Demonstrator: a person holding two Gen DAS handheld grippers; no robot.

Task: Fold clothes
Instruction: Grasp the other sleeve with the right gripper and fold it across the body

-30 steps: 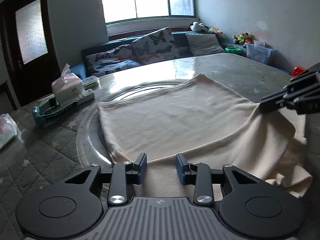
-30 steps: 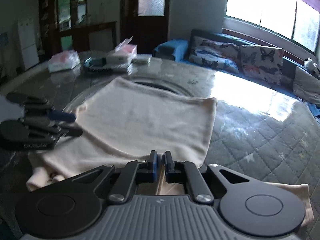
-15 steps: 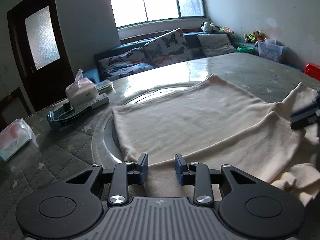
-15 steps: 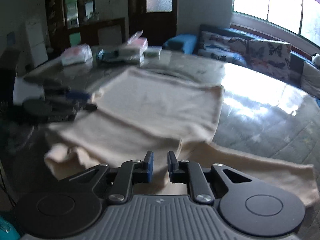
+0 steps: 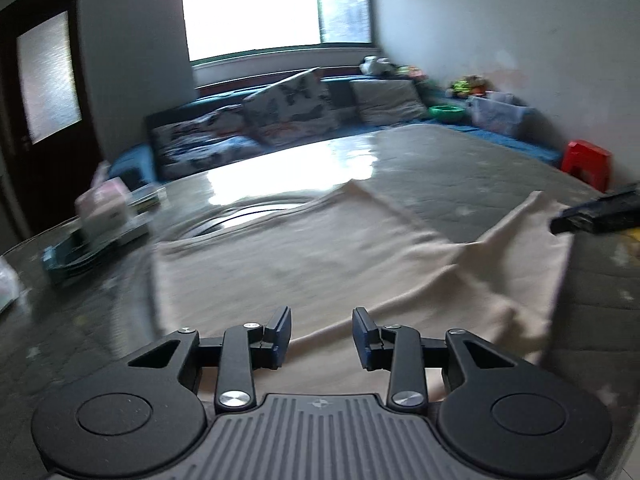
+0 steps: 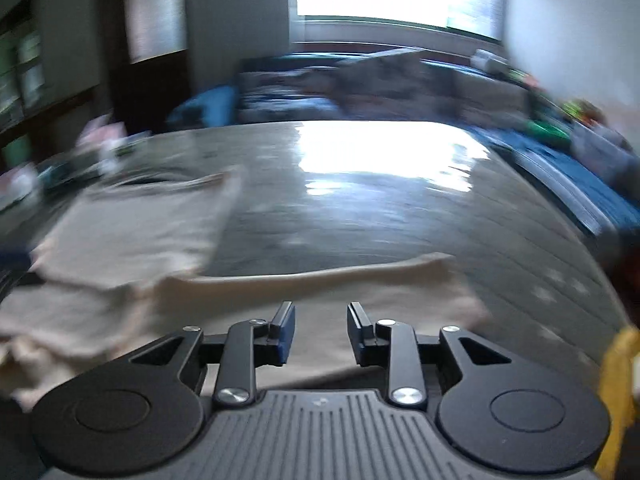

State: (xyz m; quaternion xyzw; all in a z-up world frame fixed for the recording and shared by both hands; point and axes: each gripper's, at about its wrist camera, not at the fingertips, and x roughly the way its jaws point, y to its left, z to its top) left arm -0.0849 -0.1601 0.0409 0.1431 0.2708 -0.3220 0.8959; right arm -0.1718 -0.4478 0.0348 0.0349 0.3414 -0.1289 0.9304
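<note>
Spreading across most of both views, the counter (image 5: 472, 160) carries a quilted grey cover under a glossy sheet that mirrors the window. A cream garment (image 5: 304, 248) lies on it, its body flat, one long sleeve (image 6: 320, 280) stretched out toward the right. At the far left edge sit a tissue box (image 5: 102, 210) and other blurred items. Left gripper (image 5: 322, 334) hovers over the garment's near edge, its fingers spread apart and empty. Right gripper (image 6: 321, 330) hangs above the sleeve, fingers likewise parted, holding nothing.
</note>
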